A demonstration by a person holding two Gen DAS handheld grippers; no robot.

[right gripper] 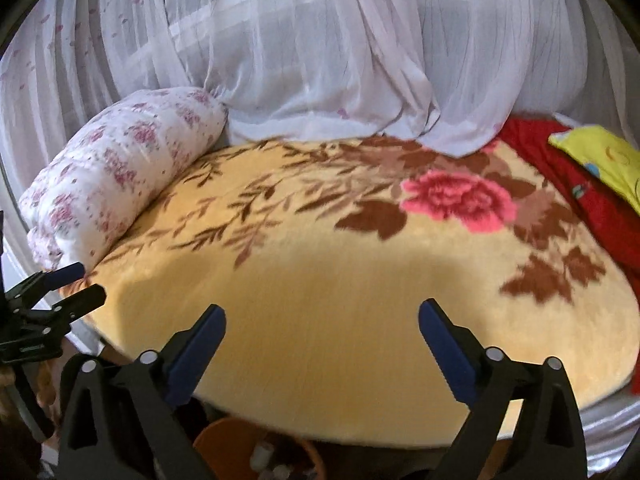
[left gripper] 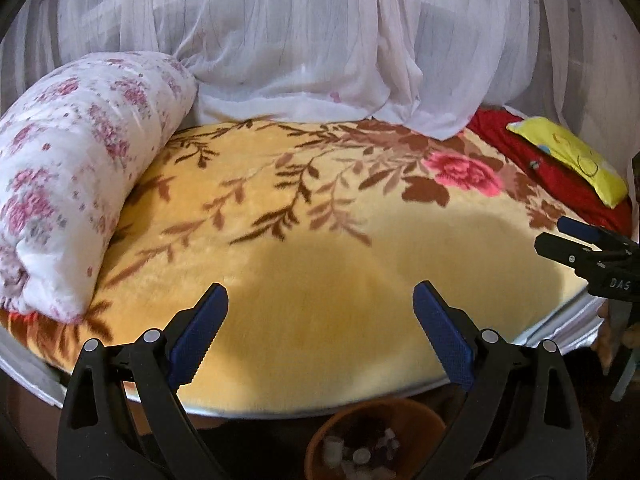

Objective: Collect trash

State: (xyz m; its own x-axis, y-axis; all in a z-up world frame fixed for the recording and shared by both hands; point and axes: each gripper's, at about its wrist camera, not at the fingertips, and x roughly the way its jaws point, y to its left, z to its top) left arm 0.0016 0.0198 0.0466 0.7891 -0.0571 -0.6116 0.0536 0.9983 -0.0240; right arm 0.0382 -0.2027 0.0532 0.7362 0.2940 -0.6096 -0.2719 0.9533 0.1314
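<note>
An orange-brown bin (left gripper: 376, 436) stands on the floor below the bed's front edge, with several small white and dark scraps inside. It also shows in the right wrist view (right gripper: 256, 450). My left gripper (left gripper: 320, 300) is open and empty, above the bin and the edge of the yellow flowered blanket (left gripper: 320, 240). My right gripper (right gripper: 322, 320) is open and empty over the same blanket (right gripper: 340, 280). Each gripper shows at the edge of the other's view: the right one (left gripper: 560, 236), the left one (right gripper: 84, 284). No loose trash shows on the blanket.
A rolled white quilt with pink flowers (left gripper: 80, 176) lies at the bed's left. A yellow pillow (left gripper: 568, 156) on red cloth (left gripper: 520, 160) lies at the right. White sheer curtains (left gripper: 300, 60) hang behind the bed.
</note>
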